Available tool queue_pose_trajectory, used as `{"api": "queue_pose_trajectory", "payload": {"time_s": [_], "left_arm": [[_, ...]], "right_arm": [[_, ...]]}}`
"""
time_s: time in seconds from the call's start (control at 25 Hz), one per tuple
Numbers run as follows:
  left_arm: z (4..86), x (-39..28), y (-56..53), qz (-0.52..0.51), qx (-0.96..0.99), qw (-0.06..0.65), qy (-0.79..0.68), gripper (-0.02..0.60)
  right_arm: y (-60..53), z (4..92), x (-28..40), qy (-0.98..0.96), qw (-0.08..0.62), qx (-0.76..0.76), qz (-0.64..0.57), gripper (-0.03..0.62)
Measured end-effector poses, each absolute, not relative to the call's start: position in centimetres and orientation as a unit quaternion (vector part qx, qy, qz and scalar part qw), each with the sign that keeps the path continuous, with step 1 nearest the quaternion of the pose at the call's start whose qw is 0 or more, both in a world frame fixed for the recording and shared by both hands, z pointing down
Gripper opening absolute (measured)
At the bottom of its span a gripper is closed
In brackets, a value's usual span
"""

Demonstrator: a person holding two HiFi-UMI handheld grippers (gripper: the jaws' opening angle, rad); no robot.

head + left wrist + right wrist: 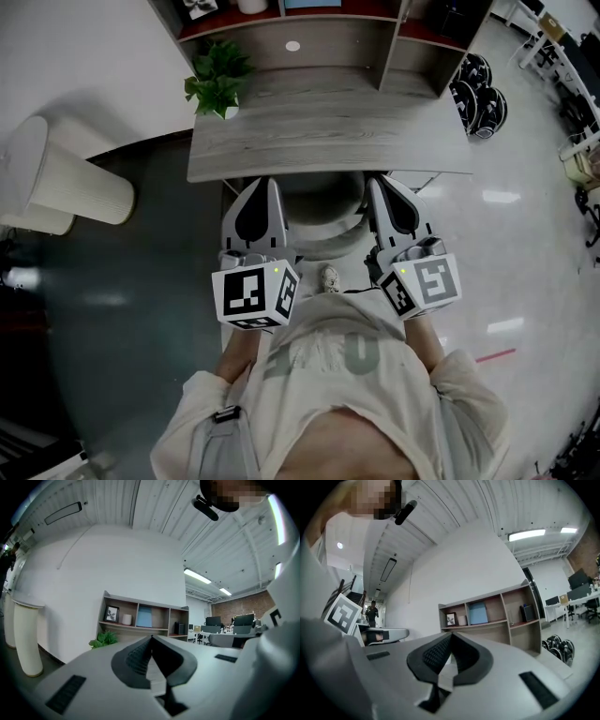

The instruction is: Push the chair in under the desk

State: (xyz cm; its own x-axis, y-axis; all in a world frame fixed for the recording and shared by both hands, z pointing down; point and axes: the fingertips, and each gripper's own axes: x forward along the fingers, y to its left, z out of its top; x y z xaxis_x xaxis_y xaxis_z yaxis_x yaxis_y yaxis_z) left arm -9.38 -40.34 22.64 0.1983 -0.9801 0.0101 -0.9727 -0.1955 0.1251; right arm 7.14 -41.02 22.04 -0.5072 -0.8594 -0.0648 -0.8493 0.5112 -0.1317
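Note:
A grey wooden desk [328, 141] with a shelf unit [319, 37] stands against the wall. The pale round chair [319, 220] sits mostly under the desk's front edge, only its near part showing. My left gripper [271, 182] is over the chair's left side and my right gripper [379, 181] over its right side, both tips at the desk's edge. Whether they touch the chair I cannot tell. In the left gripper view the left gripper [151, 638] is shut with nothing between its pads. The right gripper [451, 634] is likewise shut and empty, facing the shelf unit [487, 613].
A green potted plant [217, 80] stands on the desk's left corner. A white ribbed cylinder [66, 178] stands on the dark floor to the left. Black round weights [478, 94] lie right of the desk. My shoe [329, 277] is behind the chair. Office desks [229, 630] lie farther right.

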Motion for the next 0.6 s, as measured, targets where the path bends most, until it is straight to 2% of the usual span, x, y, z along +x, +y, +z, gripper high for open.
{"api": "queue_pose_trajectory", "payload": {"time_s": [0.24, 0.6], "left_arm": [[22.7, -9.7, -40.9, -0.043, 0.763, 0.06, -0.642, 0.015], [24.4, -9.1, -41.9, -0.039, 0.761, 0.077, -0.643, 0.014]], "right_arm": [[-41.5, 21.5, 7.9, 0.863, 0.072, -0.501, -0.01, 0.018], [-42.4, 24.6, 8.6, 0.861, 0.036, -0.507, -0.014, 0.018]]}}
